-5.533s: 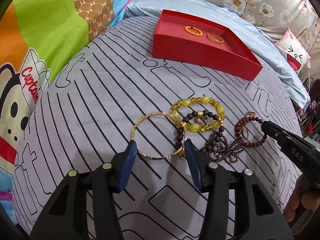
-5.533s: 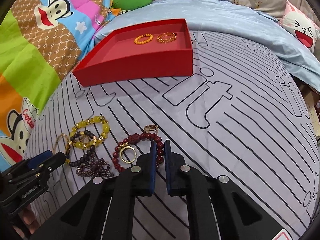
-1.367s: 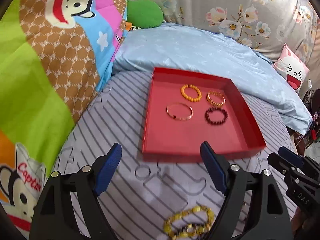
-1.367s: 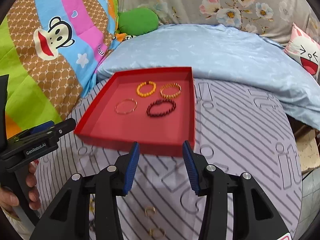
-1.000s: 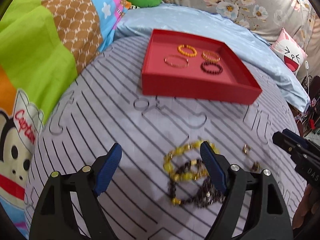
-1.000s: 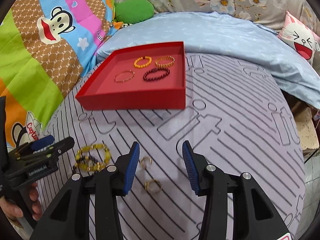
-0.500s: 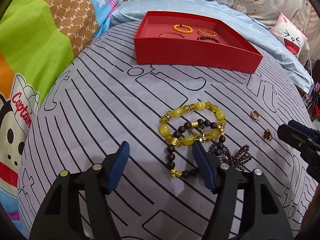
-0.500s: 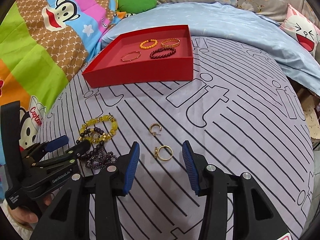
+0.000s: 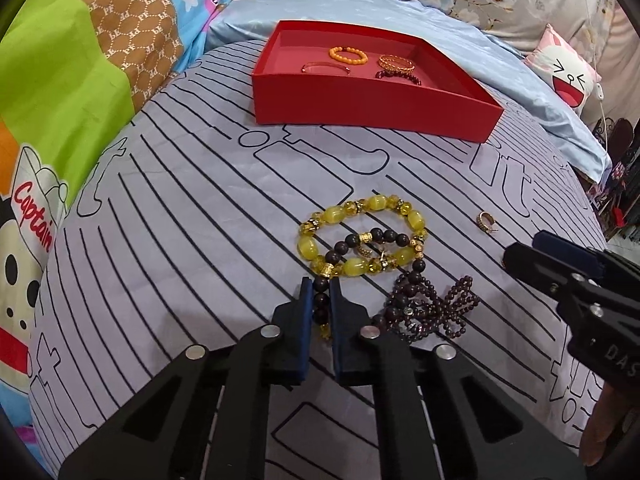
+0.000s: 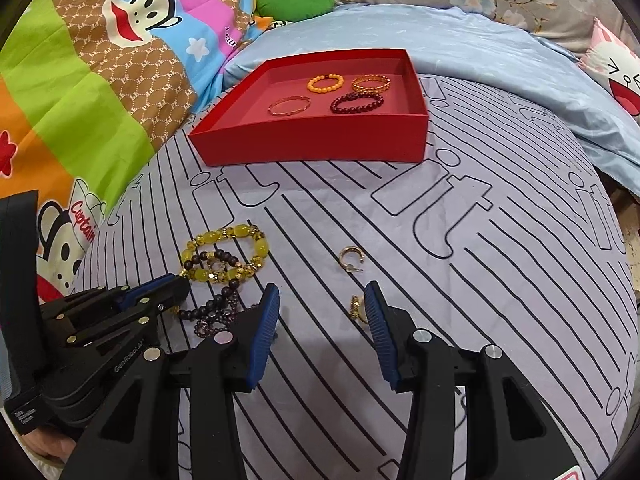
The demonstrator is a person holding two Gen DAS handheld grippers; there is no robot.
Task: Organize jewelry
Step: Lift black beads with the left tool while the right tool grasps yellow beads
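Observation:
My left gripper (image 9: pixel 321 285) is shut on the near part of a dark brown bead bracelet (image 9: pixel 376 237) lying on the striped sheet. That bracelet overlaps a yellow bead bracelet (image 9: pixel 362 236), with a small maroon bead strand (image 9: pixel 434 307) to its right. My right gripper (image 10: pixel 323 294) is open over the sheet, its right finger beside a gold ring (image 10: pixel 357 307). A gold hoop earring (image 10: pixel 350 258) lies just beyond. The red tray (image 10: pixel 316 142) at the back holds an orange bracelet (image 10: pixel 325 81), a gold bracelet (image 10: pixel 370 82), a thin bangle (image 10: pixel 289 105) and a dark red bracelet (image 10: pixel 357 103).
The bed is covered by a grey sheet with black lines (image 9: pixel 200 208). A colourful cartoon quilt (image 9: pixel 60 80) rises on the left, a light blue pillow (image 10: pixel 460 48) lies behind the tray, and the bed's edge drops off on the right.
Both grippers came back from the tray, where a bangle and a dark red bracelet now lie. My left gripper has closed on the dark bead bracelet. My right gripper has lowered toward the gold ring.

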